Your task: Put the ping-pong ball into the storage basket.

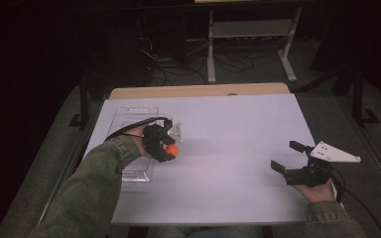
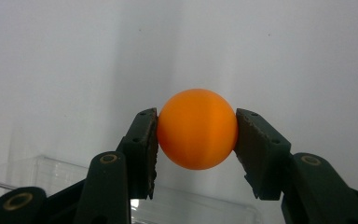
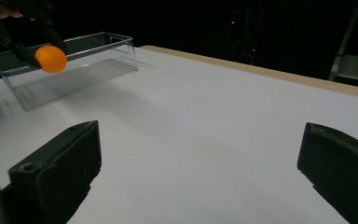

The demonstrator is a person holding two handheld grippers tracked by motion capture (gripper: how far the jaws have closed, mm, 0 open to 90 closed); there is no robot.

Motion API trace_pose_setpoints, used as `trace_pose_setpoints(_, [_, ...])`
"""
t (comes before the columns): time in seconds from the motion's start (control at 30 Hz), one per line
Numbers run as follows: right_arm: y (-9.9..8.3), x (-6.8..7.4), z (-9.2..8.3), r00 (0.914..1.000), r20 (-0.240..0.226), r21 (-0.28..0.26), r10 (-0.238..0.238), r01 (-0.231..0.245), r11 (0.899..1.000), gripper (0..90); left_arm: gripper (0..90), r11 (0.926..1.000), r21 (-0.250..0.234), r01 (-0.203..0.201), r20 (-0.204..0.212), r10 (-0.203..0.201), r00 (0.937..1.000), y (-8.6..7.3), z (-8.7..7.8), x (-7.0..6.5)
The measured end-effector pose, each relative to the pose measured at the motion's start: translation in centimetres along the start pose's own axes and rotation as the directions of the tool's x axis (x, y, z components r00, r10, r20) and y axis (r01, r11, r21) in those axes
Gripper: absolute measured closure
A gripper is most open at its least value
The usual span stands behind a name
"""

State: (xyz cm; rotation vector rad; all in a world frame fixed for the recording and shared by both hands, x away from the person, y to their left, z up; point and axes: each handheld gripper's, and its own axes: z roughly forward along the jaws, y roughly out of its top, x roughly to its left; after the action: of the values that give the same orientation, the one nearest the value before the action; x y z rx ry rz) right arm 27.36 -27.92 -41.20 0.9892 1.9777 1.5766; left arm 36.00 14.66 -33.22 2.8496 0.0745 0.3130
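An orange ball [image 2: 197, 128] is pinched between the two black jaws of my left gripper [image 2: 197, 135], held above the white table. In the high view the left gripper [image 1: 170, 148] holds the ball [image 1: 172, 149] just right of a clear plastic box [image 1: 129, 119] at the table's left. The right gripper view shows the ball [image 3: 51, 59] in front of that box [image 3: 98, 60]. My right gripper [image 1: 288, 156] rests open at the table's right side, nothing between its jaws, which stand wide apart in its own view [image 3: 200, 172].
The white table top [image 1: 228, 129] has a wooden strip [image 1: 198, 90] along its far edge. A metal stand [image 1: 250, 39] and cables lie on the dark floor beyond. A person's green sleeve [image 1: 89, 188] reaches in from the lower left.
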Motion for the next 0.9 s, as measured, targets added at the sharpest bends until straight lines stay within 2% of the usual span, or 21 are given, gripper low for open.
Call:
trace_pose_setpoints(0.07, [0.0, 0.0, 0.0, 1.0000, -0.001, 0.000, 0.001, -0.001, 1.000, 0.0, 50.6, 1.0000, 0.005, -0.001, 0.002, 0.001, 1.0000, -0.1, -0.2, 0.0])
trace_pose_setpoints(0.37, [0.0, 0.0, 0.0, 1.0000, 0.001, 0.002, 0.004, -0.004, 1.000, 0.0, 50.6, 0.9993, -0.029, 0.023, -0.009, -0.023, 0.9997, -0.3, -1.7, 0.1])
trace_pose_setpoints(0.9, [0.0, 0.0, 0.0, 1.0000, 0.004, 0.005, 0.003, -0.003, 1.000, 0.0, 50.6, 0.9975, -0.049, 0.051, -0.009, -0.051, 0.9986, -1.1, -3.1, 0.2])
